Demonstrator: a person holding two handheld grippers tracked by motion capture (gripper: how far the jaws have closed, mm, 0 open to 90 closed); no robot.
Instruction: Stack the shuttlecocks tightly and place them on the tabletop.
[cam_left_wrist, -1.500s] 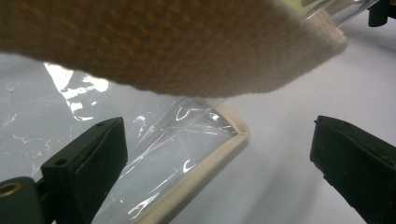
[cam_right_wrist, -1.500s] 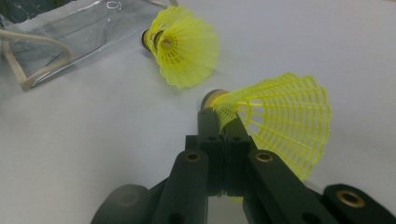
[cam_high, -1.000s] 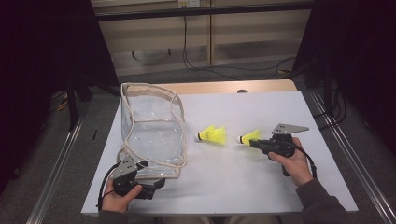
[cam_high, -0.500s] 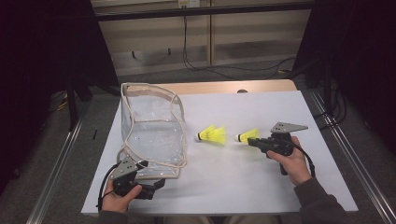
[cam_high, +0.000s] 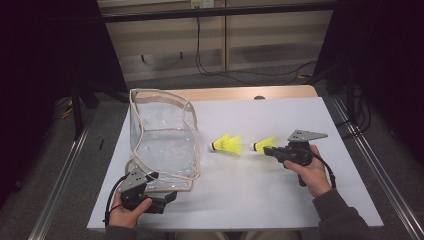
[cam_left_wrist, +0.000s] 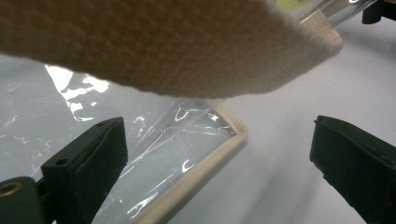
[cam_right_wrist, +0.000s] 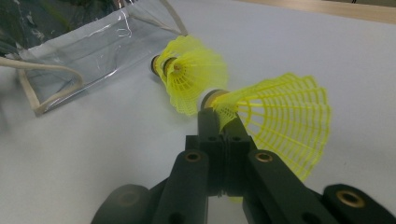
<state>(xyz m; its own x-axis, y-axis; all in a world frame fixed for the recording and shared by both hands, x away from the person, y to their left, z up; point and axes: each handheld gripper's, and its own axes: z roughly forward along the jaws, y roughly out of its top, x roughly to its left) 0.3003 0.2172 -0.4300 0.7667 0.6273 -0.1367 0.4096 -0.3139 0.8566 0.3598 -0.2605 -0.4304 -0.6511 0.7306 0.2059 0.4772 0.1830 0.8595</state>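
Two yellow shuttlecocks: the right gripper (cam_high: 267, 150) is clamped on one shuttlecock (cam_right_wrist: 275, 116), skirt flaring past its jaws; the other shuttlecock (cam_high: 227, 144) lies just ahead, long axis toward the clear bag (cam_high: 162, 140); the left gripper (cam_high: 167, 197), jaws apart, straddles the bag's near corner on the bench (cam_high: 280, 200)

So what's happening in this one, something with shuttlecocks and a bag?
A person works two handheld grippers at a white table. The right gripper is shut on the skirt of a yellow shuttlecock. A second shuttlecock lies on the table between it and a clear plastic bag. The left gripper sits open at the bag's near corner, jaws either side of the trim, gripping nothing.
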